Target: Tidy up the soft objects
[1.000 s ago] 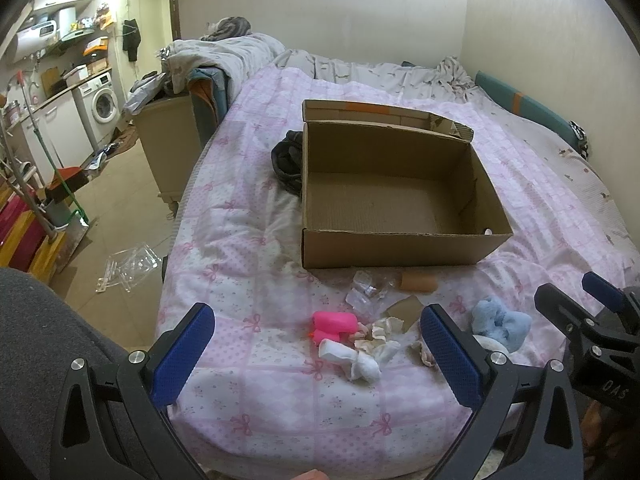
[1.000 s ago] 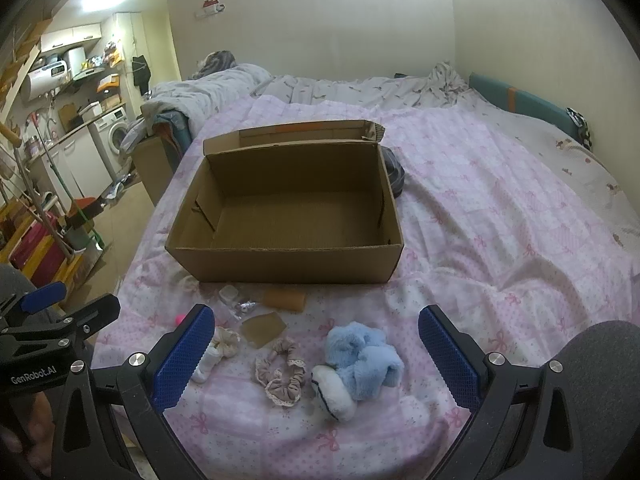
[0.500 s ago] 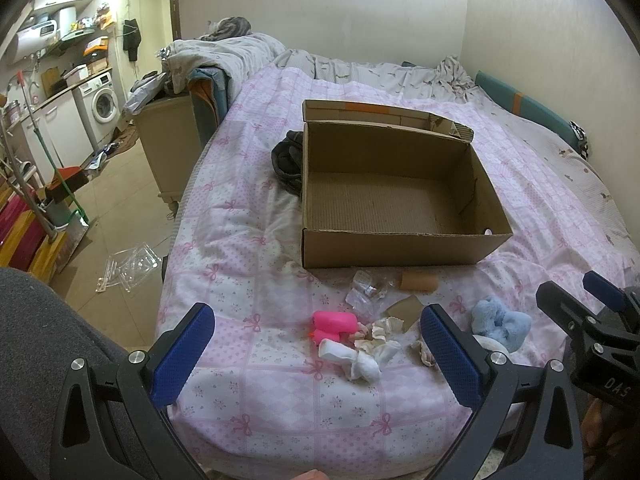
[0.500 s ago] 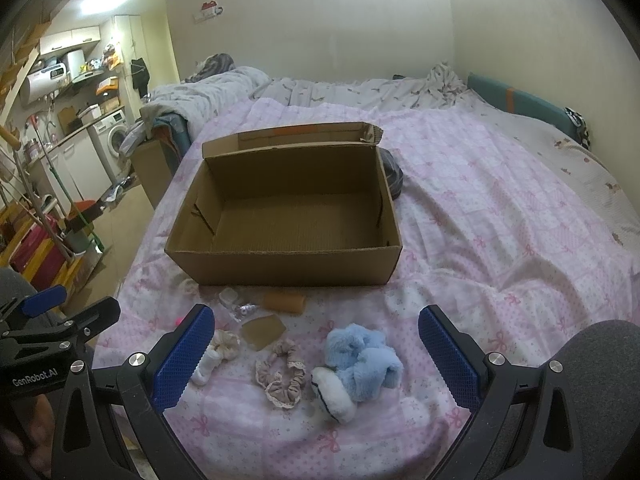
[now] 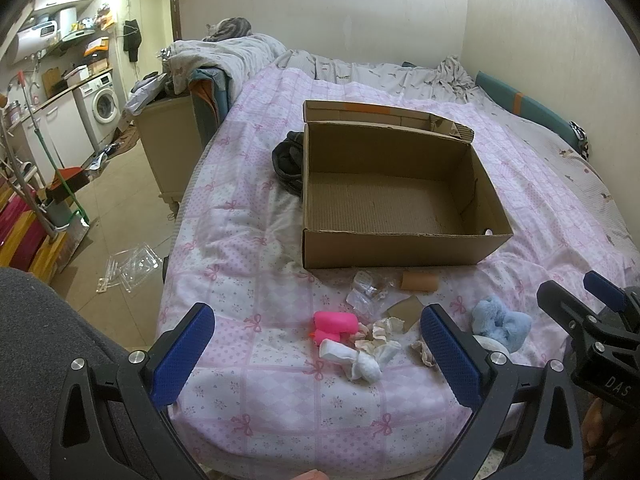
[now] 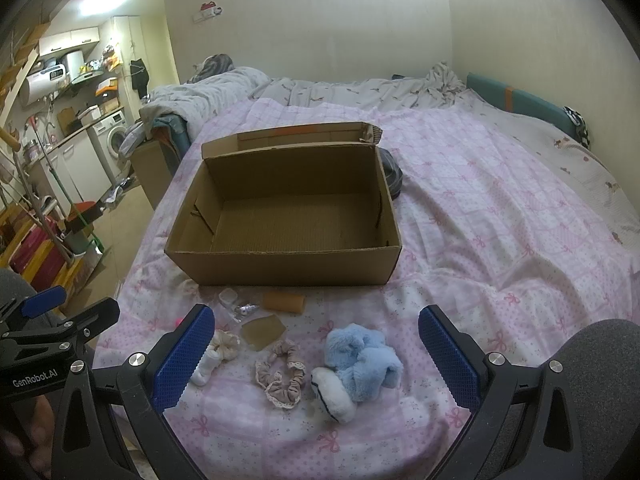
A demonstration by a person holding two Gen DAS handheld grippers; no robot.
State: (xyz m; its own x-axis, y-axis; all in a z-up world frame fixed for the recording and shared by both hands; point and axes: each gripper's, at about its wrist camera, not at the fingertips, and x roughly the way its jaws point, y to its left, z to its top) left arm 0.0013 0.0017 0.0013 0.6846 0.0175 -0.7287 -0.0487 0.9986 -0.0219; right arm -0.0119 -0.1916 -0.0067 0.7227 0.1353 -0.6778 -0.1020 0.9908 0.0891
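Right wrist view gives the widest read: the bed (image 6: 500,208), under its pink quilt, carries everything, and the open cardboard box (image 6: 280,268) sits a little in from the near edge, empty, its long side running parallel to that edge. Between box and near edge lies the scatter of soft things. Biggest of them, the blue plush slipper (image 6: 360,364), rests right by the near edge, dead ahead of the right gripper (image 6: 316,364), its long axis slanting from a white toe nearest the camera up and away to the right. Those jaws are spread wide, nothing between them, and the slipper falls inside their gap. To its left, the beige scrunchie (image 6: 280,376) lies flat and looped, also within that gap.

Over on the left wrist view, the left gripper (image 5: 316,356) is likewise spread wide and empty, and straight ahead of it sit the pink roll (image 5: 336,322) and the white sock (image 5: 352,358), the sock's length running left to right along the near edge. The slipper shows far off to this gripper's right.

My call: the right hand is nearer the slipper and scrunchie, the left nearer the sock and pink roll; each needs only a short reach forward and down.
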